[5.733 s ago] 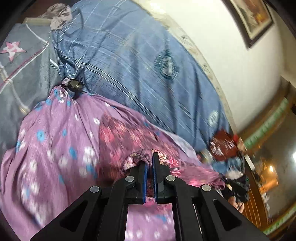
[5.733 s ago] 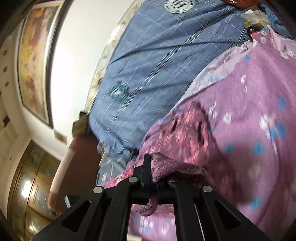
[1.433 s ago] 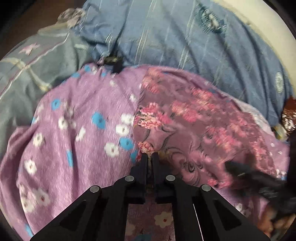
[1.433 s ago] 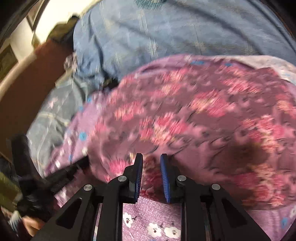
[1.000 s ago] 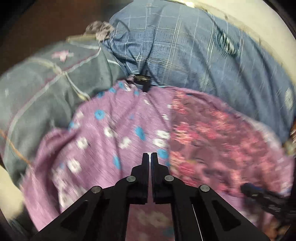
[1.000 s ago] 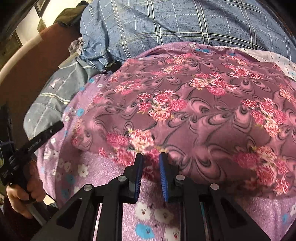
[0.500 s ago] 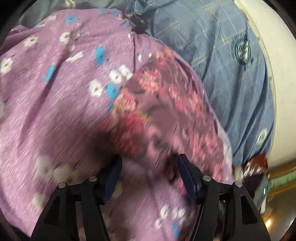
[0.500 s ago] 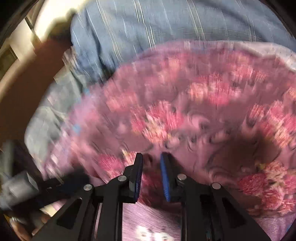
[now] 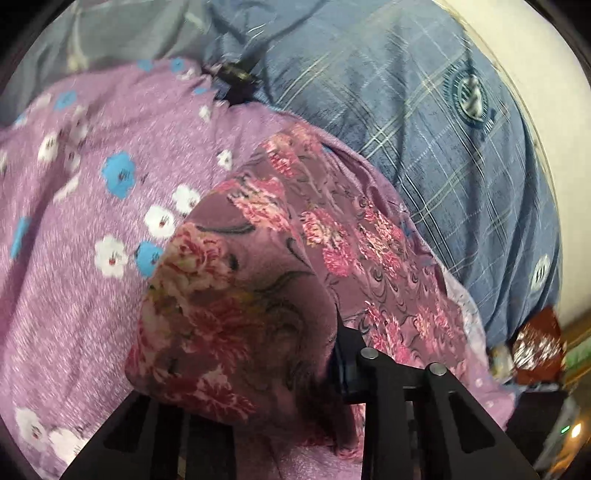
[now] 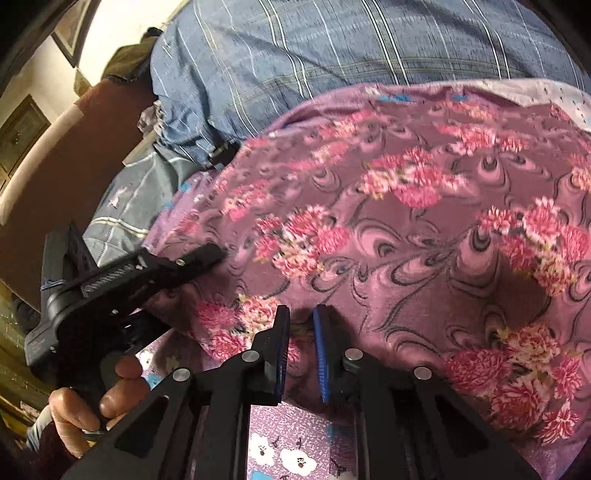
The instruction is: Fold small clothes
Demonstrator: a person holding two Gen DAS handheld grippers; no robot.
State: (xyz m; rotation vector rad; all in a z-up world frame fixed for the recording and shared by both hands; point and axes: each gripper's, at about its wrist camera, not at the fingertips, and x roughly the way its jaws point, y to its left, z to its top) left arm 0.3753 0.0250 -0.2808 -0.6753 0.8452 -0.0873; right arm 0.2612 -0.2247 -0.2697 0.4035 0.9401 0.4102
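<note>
On the bed's lilac flowered sheet (image 9: 74,236), the left gripper (image 9: 251,369) fingers spread wide around a bunched maroon floral garment (image 10: 424,236); the right gripper (image 10: 301,347) fingers stand slightly parted at its near hem.

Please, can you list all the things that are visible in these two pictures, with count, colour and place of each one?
Flowered garment: one, maroon with pink roses, on the sheet, near both claws.
Sheet: one, lilac with white and blue flowers, under the garment.
Checked cloth: one, blue, behind the sheet.
Grey cloth: one, pale lines, left of the sheet.
Picture frame: one, dark, on the wall.
Left claw: black, at the garment's left edge; garment hides one finger.
Right claw: black with blue pads, jaws apart at the near hem.
Hand: one, holding the left claw's handle.
</note>
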